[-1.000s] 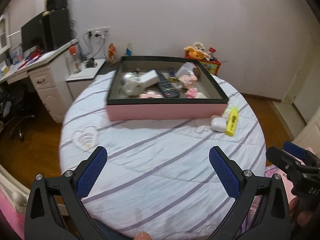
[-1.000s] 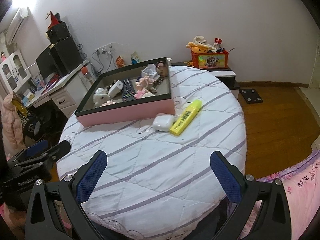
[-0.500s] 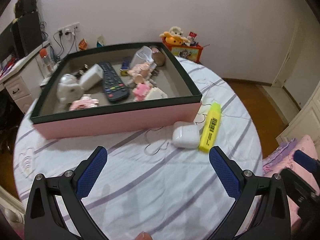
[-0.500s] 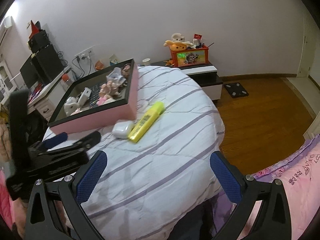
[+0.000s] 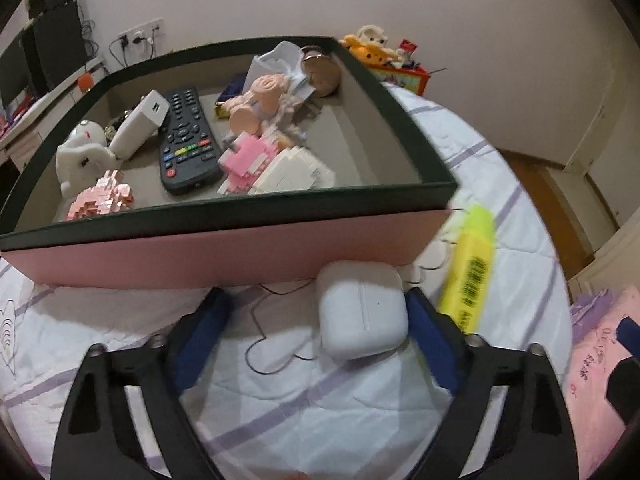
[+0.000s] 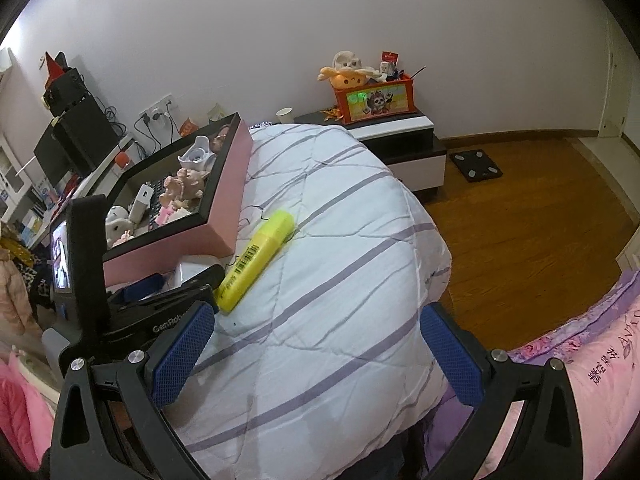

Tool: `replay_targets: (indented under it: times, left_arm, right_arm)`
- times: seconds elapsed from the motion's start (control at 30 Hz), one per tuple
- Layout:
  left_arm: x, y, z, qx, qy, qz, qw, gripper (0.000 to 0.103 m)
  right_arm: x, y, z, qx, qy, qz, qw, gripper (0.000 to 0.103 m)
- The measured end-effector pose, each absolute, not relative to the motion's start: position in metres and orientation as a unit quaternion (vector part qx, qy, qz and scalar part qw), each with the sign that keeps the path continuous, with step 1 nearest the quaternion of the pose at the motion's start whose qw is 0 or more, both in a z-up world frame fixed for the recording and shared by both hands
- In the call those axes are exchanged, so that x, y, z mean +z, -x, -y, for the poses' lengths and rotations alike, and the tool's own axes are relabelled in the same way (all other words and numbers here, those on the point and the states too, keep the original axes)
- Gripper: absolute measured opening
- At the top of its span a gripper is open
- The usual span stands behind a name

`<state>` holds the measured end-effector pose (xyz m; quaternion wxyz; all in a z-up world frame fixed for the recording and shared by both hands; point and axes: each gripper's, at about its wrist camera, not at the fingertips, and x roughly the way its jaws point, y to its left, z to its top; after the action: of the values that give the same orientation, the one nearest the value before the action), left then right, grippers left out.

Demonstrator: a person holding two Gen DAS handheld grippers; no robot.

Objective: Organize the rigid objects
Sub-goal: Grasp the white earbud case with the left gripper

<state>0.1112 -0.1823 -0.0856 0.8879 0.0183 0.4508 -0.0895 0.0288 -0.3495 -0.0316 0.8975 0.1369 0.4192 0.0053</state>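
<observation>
Left gripper (image 5: 316, 320) closing around white earbud case (image 5: 362, 310); right pad beside case, left pad apart. Case on striped quilt (image 5: 360, 408), touching pink box (image 5: 224, 252) at 12 o'clock; yellow highlighter (image 5: 470, 268) at 2 o'clock. Right gripper (image 6: 316, 356) wide open, empty, above quilt.

- left gripper (image 5: 316, 322) fingers are showing motion blur in the left wrist view; jaws are closing around the white earbud case (image 5: 362, 310), contact unclear
- yellow highlighter (image 5: 470, 270) is blurring, lower end is hiding behind the finger
- right wrist view: left gripper (image 6: 160, 292) is covering most of the case
- pink box (image 5: 224, 248) contents are overlapping; small items at the back are possibly toys
</observation>
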Motion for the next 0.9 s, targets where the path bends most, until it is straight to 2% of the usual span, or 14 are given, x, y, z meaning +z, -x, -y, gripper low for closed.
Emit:
replay_targets:
  times: [0.03,0.1,0.27,0.57,0.9]
  left_arm:
    - [-0.086,-0.109,0.182,-0.087,-0.02,-0.447,0.89,0.08]
    - [-0.085,-0.105,0.18,-0.085,-0.025,-0.441,0.893,0.067]
    - [-0.082,-0.101,0.167,-0.087,-0.008,-0.438,0.895,0.051]
    - [-0.077,-0.087,0.146,-0.1,-0.002,-0.442,0.891,0.051]
    - [-0.06,-0.064,0.08,-0.068,0.003,-0.437,0.897,0.051]
  right_arm:
    - [-0.033,-0.03,0.349,0.006,-0.138,-0.421,0.897,0.103]
    - [-0.036,-0.033,0.348,0.009,-0.139,-0.423,0.895,0.103]
    - [-0.039,-0.035,0.341,0.017,-0.141,-0.427,0.893,0.103]
    - [-0.037,-0.036,0.331,0.018,-0.132,-0.429,0.893,0.103]
    - [-0.051,-0.075,0.292,0.016,-0.099,-0.455,0.885,0.103]
